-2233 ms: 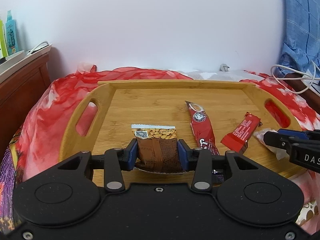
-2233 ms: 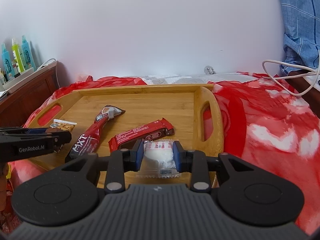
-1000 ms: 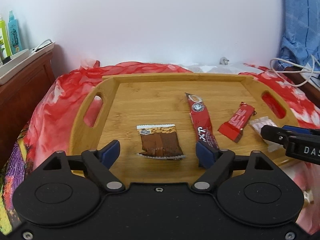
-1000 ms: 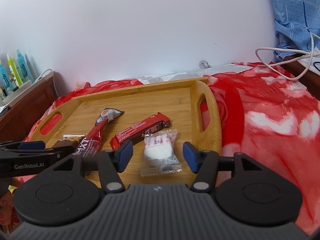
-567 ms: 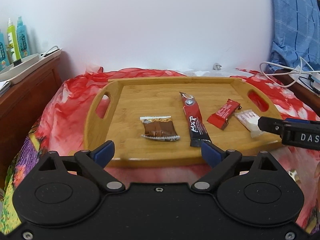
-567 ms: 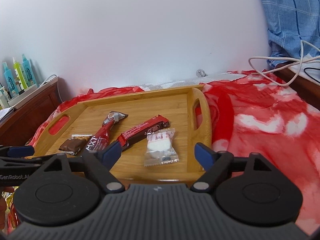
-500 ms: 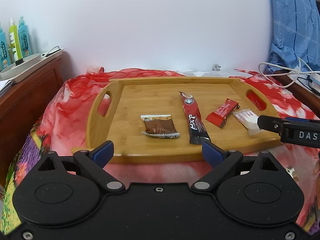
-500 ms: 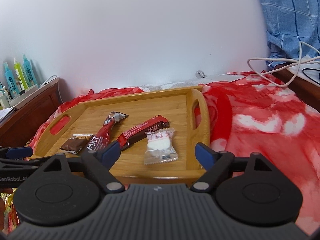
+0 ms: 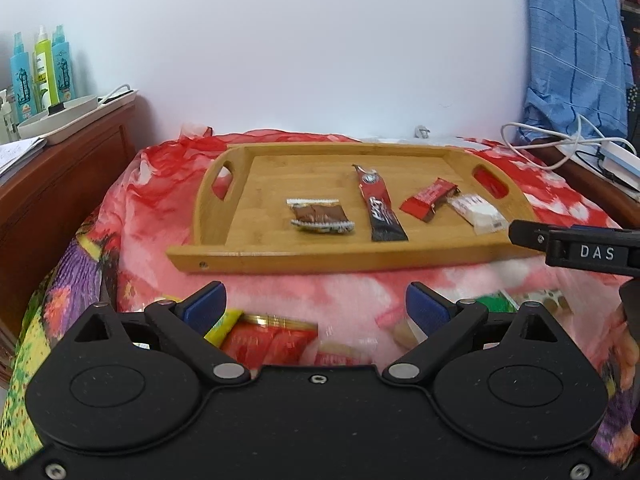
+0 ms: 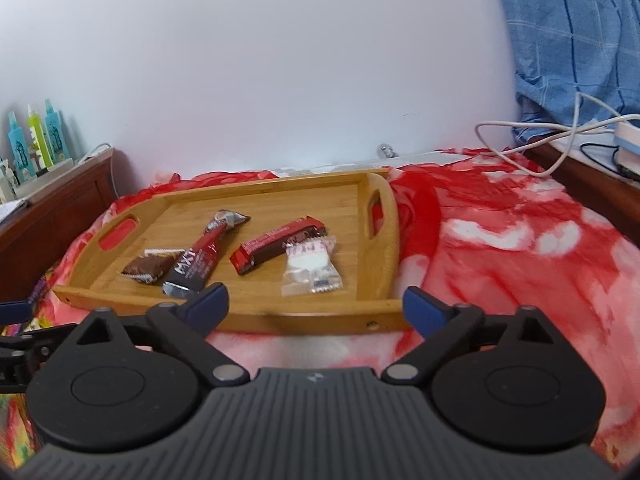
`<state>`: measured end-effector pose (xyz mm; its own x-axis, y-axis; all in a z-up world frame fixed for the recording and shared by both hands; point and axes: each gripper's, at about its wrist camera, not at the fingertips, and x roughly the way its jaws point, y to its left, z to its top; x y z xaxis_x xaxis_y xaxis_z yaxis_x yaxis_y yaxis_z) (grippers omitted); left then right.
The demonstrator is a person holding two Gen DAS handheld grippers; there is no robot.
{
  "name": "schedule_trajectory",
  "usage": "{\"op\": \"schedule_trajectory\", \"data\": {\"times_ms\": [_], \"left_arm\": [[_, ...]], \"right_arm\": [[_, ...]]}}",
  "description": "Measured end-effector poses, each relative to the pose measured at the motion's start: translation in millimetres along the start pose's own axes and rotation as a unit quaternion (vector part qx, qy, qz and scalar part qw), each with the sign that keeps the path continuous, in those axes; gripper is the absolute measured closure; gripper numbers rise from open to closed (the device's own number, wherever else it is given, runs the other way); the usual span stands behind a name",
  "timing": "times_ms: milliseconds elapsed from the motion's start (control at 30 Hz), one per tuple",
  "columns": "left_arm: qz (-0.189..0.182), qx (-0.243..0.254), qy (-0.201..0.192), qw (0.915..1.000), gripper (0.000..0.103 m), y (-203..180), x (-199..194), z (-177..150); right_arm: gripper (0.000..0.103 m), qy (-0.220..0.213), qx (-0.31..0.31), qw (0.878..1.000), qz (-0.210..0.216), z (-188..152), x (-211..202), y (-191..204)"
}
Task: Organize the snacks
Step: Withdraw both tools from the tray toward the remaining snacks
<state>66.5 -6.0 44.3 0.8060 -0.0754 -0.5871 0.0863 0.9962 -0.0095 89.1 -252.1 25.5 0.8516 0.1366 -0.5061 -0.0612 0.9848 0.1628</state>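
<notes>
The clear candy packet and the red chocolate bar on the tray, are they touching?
Touching. In the right wrist view the clear candy packet has its top edge against the red chocolate bar, with no tray wood showing between.

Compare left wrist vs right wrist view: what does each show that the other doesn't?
Left wrist only: more snack packets lying on the red blanket in front of the tray, between and below the open left gripper.

Right wrist only: the right gripper from behind, jaws opening, nothing between them.

Both: the wooden tray holding four snacks: brown packet, long dark-red stick pack, red bar, clear-wrapped white candy. Each view also catches the tip of the other gripper at its edge.
</notes>
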Motion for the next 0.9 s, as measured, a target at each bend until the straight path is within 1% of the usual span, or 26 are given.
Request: {"op": "schedule_trajectory", "data": {"times_ms": [133,200,300,367,467,633,667,700,733,800,900], "left_arm": [[-0.003,0.008,-0.003,1.0000,0.007,-1.6,-8.3,-9.6],[-0.008,0.016,-0.007,0.9998,0.009,-3.5,-13.2,-14.2],[-0.016,0.027,-0.017,0.9994,0.014,-6.2,-21.5,-20.3],[-0.022,0.035,-0.024,0.9988,0.017,-8.5,-27.7,-24.6],[-0.031,0.047,-0.031,0.9979,0.022,-11.8,-35.8,-29.1],[-0.044,0.060,-0.023,0.9969,0.045,-15.0,-44.3,-38.6],[-0.046,0.063,-0.020,0.9967,0.048,-16.0,-44.6,-40.8],[-0.045,0.066,-0.016,0.9966,0.053,-16.4,-44.5,-43.0],[-0.044,0.069,-0.012,0.9966,0.055,-17.2,-43.9,-45.1],[-0.036,0.075,-0.006,0.9965,0.055,-18.0,-40.9,-48.3],[-0.027,0.071,0.004,0.9971,0.055,-16.5,-35.4,-51.2]], "right_arm": [[0.000,-0.001,0.000,1.000,-0.002,-6.6,-8.8,1.4],[0.000,0.000,0.003,1.000,-0.004,-9.7,-11.9,1.4],[0.000,0.002,-0.002,1.000,-0.022,-16.8,-16.2,3.4],[0.000,0.001,-0.015,0.999,-0.040,-21.6,-18.9,6.7],[0.000,-0.003,-0.029,0.998,-0.057,-26.2,-22.9,11.0],[0.001,-0.004,-0.038,0.997,-0.064,-32.2,-29.6,14.7],[0.003,-0.006,-0.041,0.997,-0.068,-33.4,-31.0,16.0],[0.005,-0.008,-0.045,0.996,-0.072,-34.3,-32.1,16.5],[0.007,-0.012,-0.050,0.996,-0.078,-35.8,-33.8,18.2],[0.015,-0.013,-0.057,0.995,-0.085,-37.7,-36.2,20.4],[0.024,-0.009,-0.063,0.994,-0.089,-40.9,-37.3,22.2]]}}
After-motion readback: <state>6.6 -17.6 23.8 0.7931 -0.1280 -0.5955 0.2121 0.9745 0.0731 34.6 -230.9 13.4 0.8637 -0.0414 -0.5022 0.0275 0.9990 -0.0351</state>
